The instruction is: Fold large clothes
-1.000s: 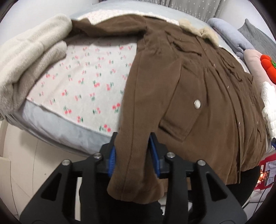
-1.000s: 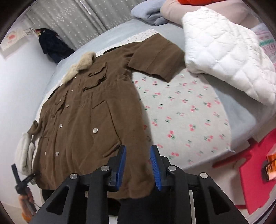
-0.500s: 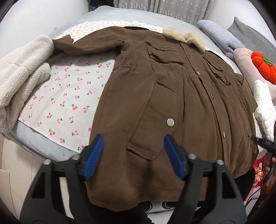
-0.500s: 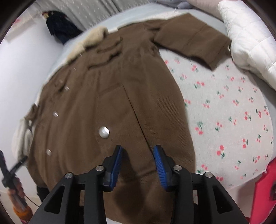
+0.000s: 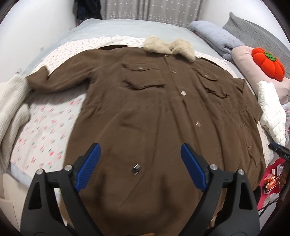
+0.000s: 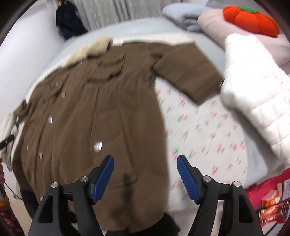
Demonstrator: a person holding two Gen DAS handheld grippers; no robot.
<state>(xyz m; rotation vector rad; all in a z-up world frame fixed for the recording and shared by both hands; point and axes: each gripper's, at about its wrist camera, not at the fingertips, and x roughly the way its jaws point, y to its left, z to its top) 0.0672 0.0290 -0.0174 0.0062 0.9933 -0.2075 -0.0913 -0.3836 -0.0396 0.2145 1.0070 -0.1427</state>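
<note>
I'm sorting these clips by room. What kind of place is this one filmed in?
Most likely a home bedroom. A brown coat lies spread on a bed with a cherry-print sheet, pillows and a pumpkin cushion sit at its head, and curtains hang behind.

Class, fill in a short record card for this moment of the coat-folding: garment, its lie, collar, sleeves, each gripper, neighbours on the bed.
garment: brown coat
lie: flat, front up, on the cherry-print sheet
collar: pale fur collar, far end
sleeves: both spread outward
left gripper: jaws just opened, nothing gripped
right gripper: jaws just opened, over the hem
neighbours: cream fleece, white quilted jacket, orange pumpkin cushion
</note>
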